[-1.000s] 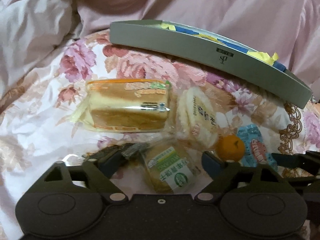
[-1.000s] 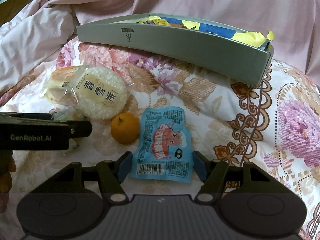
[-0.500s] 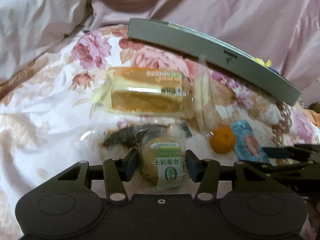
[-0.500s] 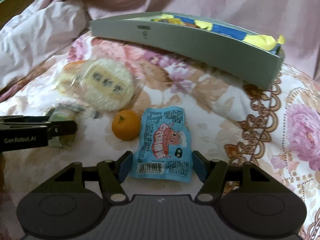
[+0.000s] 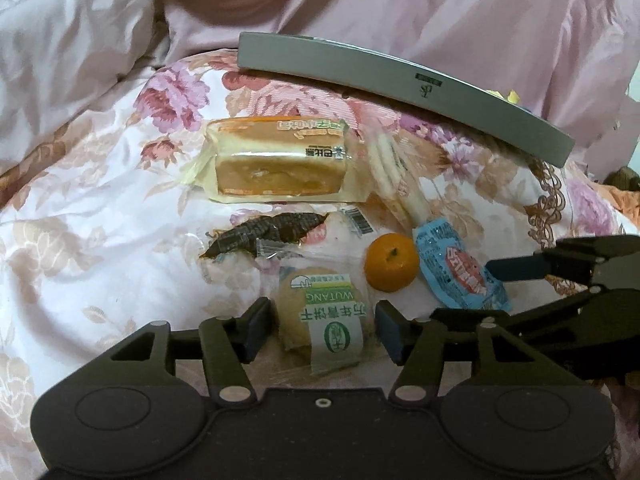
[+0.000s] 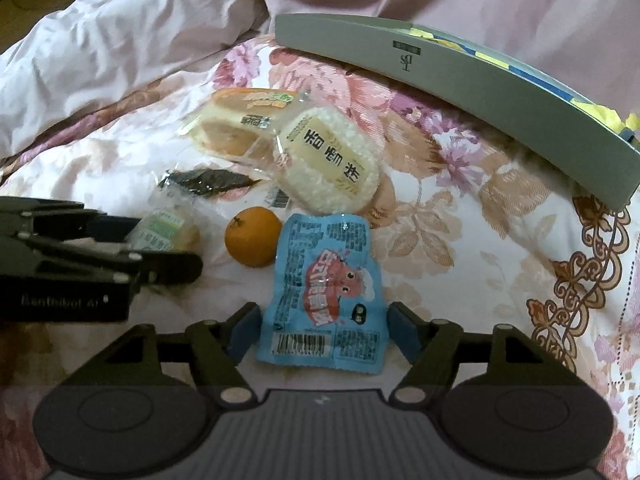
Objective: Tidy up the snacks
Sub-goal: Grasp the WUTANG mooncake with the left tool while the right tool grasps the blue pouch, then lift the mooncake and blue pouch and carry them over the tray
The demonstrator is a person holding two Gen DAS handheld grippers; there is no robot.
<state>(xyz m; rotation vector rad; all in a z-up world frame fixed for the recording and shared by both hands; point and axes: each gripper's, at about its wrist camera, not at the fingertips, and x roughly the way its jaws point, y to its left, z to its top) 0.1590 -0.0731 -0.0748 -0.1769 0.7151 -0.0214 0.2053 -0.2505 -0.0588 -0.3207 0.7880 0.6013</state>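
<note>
So on the far left it's just the flowery bedspread [image 5: 80,208] with the pink duvet [image 5: 80,52] bunched up behind it. Moving in, there's a wrapped sponge cake [image 5: 280,160] lying flat, and just in front of it a dark snack in clear wrap [image 5: 264,234]. The left gripper [image 5: 322,330] is straddling the round biscuit pack with the green-and-white label [image 5: 324,316] – its jaws are opening, pads standing off either side of the wrapper, nothing pinched. Next over, a round rice cracker pack [image 6: 332,164] leans on the end of the cake, and a small orange [image 6: 253,236] sits just below it, touching nothing I can make out for sure. Right beside the orange is the blue pouch with the red cartoon [image 6: 324,296], lower end lying between the fingers of the right gripper [image 6: 322,332] – jaws opening too, pads apart from the pouch edges. Behind everything, toward the right, the grey box [image 6: 480,80] has yellow and blue packets poking out.
</note>
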